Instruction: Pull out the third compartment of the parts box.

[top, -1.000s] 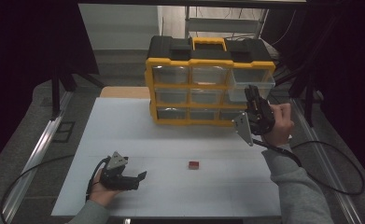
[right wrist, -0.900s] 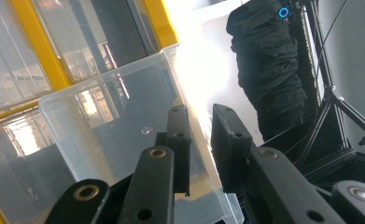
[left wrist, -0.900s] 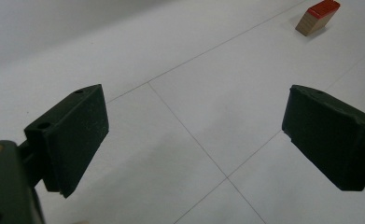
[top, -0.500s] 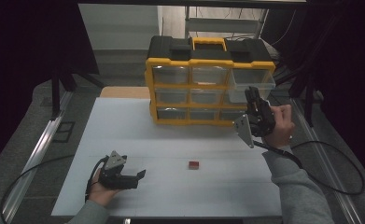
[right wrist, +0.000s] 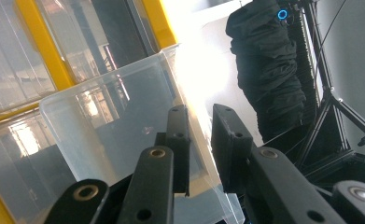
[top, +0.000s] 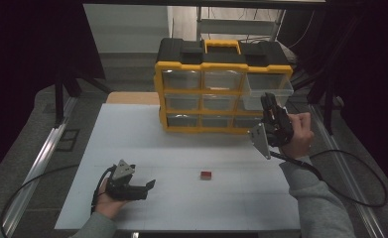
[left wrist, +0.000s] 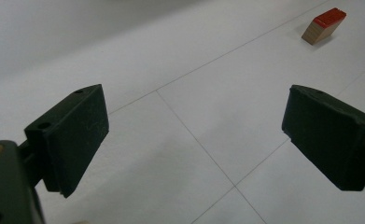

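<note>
A yellow and black drawer cabinet [top: 201,94] stands at the far side of the white table [top: 147,134]. Its top right clear drawer [top: 268,85] is pulled out. My right gripper [top: 268,103] is raised to that drawer. In the right gripper view the jaws [right wrist: 201,126] stand close together with the clear drawer's [right wrist: 110,121] front wall between them. My left gripper [top: 149,186] rests low on the table at the near left, open and holding nothing. A small red-topped block [top: 206,175] lies to its right; in the left gripper view the red block [left wrist: 324,25] lies ahead of the open gripper [left wrist: 194,126].
Several other clear drawers in the cabinet are closed. Cables trail from both grippers off the table's sides. A dark stand and tripod legs [right wrist: 329,93] are behind the cabinet at the right. Bare table lies between the block and the cabinet.
</note>
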